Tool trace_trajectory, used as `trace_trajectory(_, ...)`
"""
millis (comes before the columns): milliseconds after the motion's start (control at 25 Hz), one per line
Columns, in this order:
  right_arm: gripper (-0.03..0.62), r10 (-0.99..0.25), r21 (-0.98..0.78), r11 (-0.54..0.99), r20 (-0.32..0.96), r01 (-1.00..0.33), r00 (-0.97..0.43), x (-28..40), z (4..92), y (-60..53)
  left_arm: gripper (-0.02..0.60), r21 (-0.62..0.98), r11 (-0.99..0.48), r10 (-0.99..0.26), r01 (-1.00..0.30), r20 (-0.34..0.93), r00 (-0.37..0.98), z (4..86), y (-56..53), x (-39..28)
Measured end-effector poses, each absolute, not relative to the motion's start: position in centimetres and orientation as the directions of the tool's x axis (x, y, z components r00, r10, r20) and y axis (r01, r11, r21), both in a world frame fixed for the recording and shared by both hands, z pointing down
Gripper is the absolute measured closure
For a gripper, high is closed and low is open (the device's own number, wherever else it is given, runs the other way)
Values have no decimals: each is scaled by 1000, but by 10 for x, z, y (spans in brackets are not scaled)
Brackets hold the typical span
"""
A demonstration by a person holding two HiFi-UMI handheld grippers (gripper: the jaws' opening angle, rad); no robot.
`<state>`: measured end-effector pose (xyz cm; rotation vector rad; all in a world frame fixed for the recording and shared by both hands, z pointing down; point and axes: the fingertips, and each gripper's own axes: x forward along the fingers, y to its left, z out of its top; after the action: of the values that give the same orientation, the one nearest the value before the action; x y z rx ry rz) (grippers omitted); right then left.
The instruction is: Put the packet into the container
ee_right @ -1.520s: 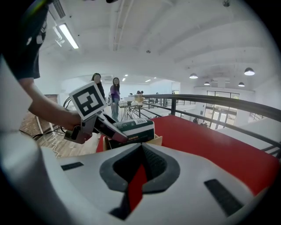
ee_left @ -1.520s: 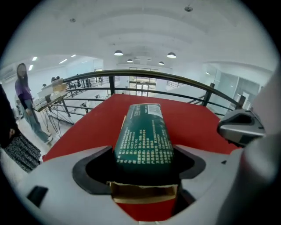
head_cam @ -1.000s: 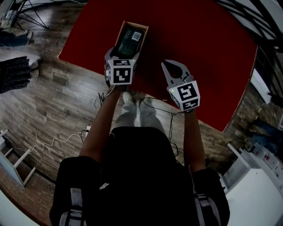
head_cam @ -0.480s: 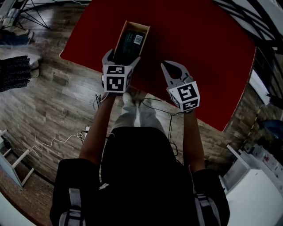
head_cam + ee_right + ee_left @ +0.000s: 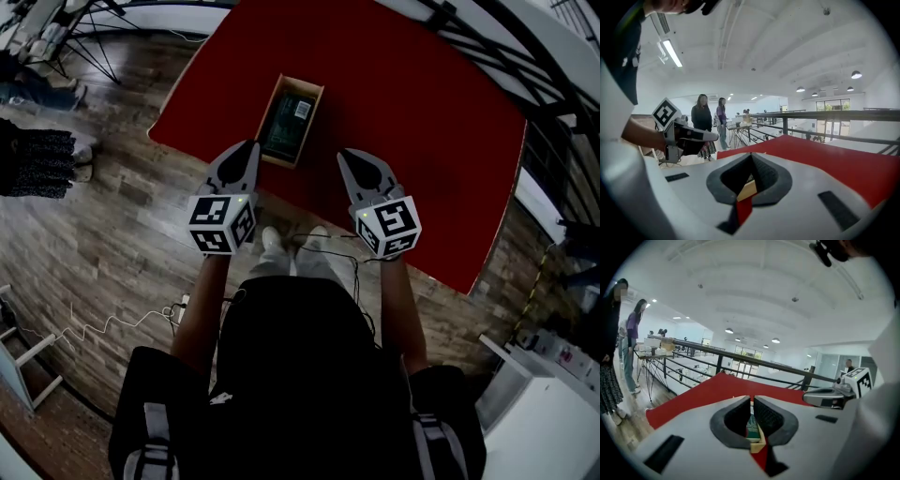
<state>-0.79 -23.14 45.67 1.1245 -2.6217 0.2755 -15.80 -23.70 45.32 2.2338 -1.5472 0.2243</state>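
An open cardboard box lies on the red table, and the dark green packet lies flat inside it. My left gripper hangs just short of the box's near end, off to its left. Its jaws have just been closing and now stand shut with nothing between them. In the left gripper view a strip of the box and the packet shows past the tips. My right gripper is shut and empty to the right of the box, also over the table's near edge.
The table stands on a wooden floor with a thin cable on it. A black railing runs behind the table. People stand by a small trestle table at the left. A white cabinet is at lower right.
My left gripper has drawn back from the box's near end toward the person, risen, and shut its jaws. The right gripper has lifted slightly. The packet stays in the box.
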Motion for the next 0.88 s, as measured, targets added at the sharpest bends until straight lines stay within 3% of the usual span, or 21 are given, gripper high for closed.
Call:
trace_trajectory(160, 572, -702, -111, 665, 242, -738, -669, -17, 423, -218, 572, 262, -353, -882, -898, 227, 413, 416, -212, -165)
trace_trajectory(400, 572, -734, -102, 659, 131, -745, -666, -29, 380, -205, 574, 260, -407, -880, -875, 143, 452, 393, -189, -170)
trace_trajectory(880, 574, -728, -88, 669, 121, -738, -675, -45, 357, -175, 574, 273, -503, -842, -820, 59, 536, 351, -156, -154)
